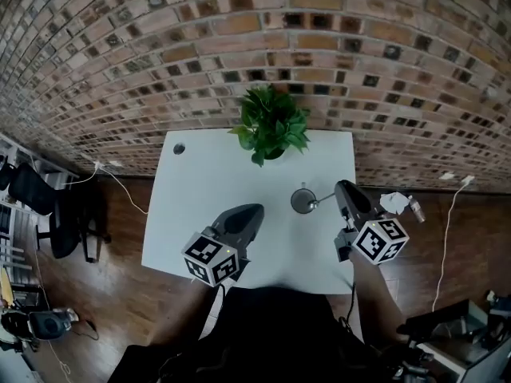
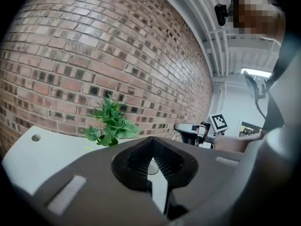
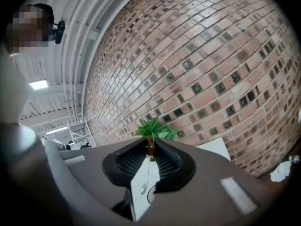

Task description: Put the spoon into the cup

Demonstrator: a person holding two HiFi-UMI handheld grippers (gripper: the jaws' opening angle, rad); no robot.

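Note:
A grey cup [image 1: 302, 201] stands on the white table [image 1: 207, 214], right of its middle. My right gripper [image 1: 339, 187] is just right of the cup and is shut on the spoon [image 1: 323, 201], which reaches from its tips toward the cup. In the right gripper view the spoon's brown handle end [image 3: 150, 148] is pinched at the jaw tips, and its thin shaft runs down to the bowl [image 3: 142, 188] beside the cup's rim [image 3: 151, 195]. My left gripper [image 1: 255, 209] hovers left of the cup, its jaws meeting at the tip [image 2: 151, 161] with nothing in them.
A potted green plant [image 1: 271, 126] stands at the table's back edge against the brick wall. A round hole [image 1: 179, 148] is in the table's far left corner. Crumpled white paper [image 1: 397, 203] lies right of the table, and a dark chair [image 1: 56, 214] stands to its left.

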